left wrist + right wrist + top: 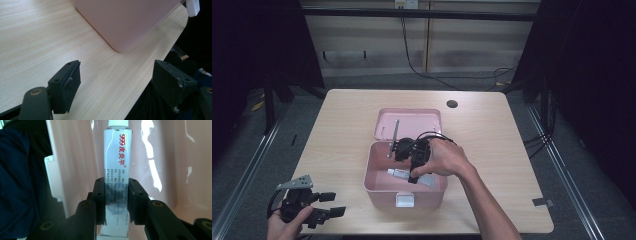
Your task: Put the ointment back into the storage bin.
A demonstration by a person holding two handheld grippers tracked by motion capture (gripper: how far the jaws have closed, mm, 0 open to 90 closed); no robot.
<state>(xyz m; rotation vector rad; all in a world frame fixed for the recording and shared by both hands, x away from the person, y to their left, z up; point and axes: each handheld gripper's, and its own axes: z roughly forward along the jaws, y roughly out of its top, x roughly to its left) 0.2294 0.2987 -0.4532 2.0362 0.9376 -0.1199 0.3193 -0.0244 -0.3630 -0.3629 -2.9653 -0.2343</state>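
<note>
Pink box point(382, 187) holds white red-lettered tube point(117, 170).

A white ointment tube point(117, 170) with red Chinese lettering, small dark print and a white cap lies lengthwise inside the open pink box point(377, 182), low over its floor. Its rear part sits clamped between two black pads. In the high view the tube point(404, 174) lies across the box's near half, cap toward the left wall.

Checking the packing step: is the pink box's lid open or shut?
Open. The lid lies tipped back behind the pink box, and the right gripper holds a tube inside.
</note>
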